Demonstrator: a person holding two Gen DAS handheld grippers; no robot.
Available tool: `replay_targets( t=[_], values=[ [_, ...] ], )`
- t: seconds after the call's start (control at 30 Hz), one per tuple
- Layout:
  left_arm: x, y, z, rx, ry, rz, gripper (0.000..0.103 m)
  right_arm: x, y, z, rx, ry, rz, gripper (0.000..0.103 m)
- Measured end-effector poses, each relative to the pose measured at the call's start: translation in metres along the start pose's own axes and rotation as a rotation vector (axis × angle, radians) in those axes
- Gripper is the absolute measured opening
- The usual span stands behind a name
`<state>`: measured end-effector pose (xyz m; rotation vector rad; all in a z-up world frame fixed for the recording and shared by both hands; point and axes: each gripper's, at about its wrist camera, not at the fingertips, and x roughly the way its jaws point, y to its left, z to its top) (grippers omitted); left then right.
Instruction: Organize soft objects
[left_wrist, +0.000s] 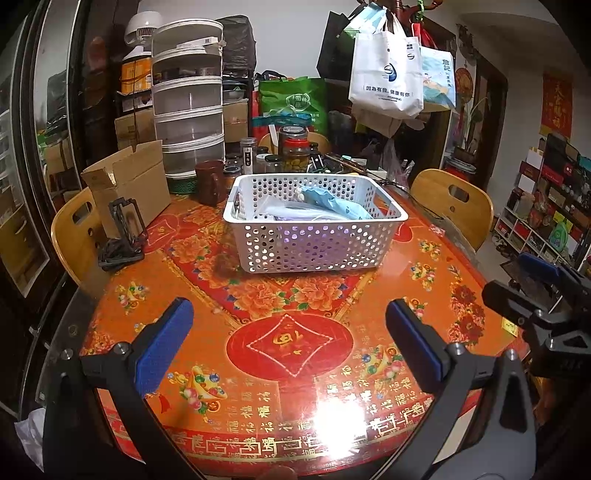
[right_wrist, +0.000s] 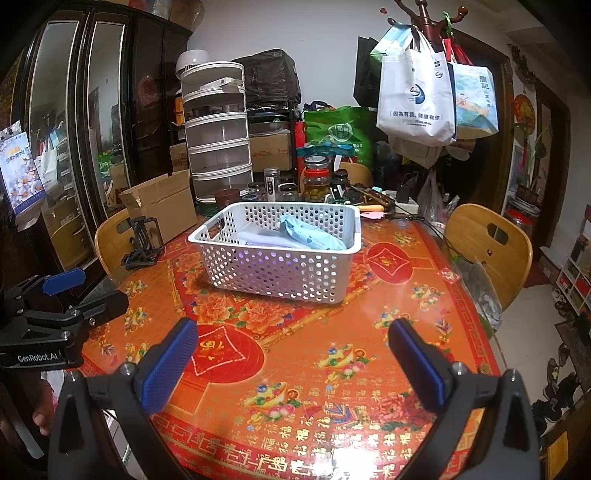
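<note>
Left of the surface (left_wrist: 436, 269): cardboard box (left_wrist: 129, 184), flaps up, with a black folding stand (left_wrist: 123, 236) just in front of it; a wooden chair (left_wrist: 74, 236) behind both.

Far left-centre: stacked white food-cover tiers (left_wrist: 188, 99), a dark brown cup (left_wrist: 210, 182) near their base.

Centre: white perforated basket (left_wrist: 314, 221), standing on the red patterned cloth. Inside it, soft packets (right_wrist: 310, 236) in pale blue and white wrap, lying flat and below the rim. No soft item shows loose on the cloth.

Far centre: glass jars (left_wrist: 295, 151), one holding pickled greens.

Right: second wooden chair (left_wrist: 454, 206); tote bags (left_wrist: 388, 74) hanging from a coat stand.

Near edge: left gripper (left_wrist: 290, 343), jaws wide apart and empty; right gripper (right_wrist: 293, 356), jaws wide apart and empty. Both hover well short of the basket.

Risks, as judged: the basket looks light, so a jaw catching its rim or holes could drag or tip it toward the jars. Slick wrap may slip from a shallow pinch. Glare on the near cloth may hide a flat item.
</note>
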<state>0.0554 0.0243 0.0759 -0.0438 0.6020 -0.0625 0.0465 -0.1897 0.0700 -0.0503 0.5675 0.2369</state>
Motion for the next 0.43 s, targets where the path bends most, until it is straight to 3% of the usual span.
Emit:
replay_targets(
  t=[0.43],
  values=[
    [0.006,-0.0001,-0.0057,0.02,0.013,-0.019,0.103,0.0015,-0.0001,-0.0023,-0.003,0.004,0.002,0.102]
  ],
)
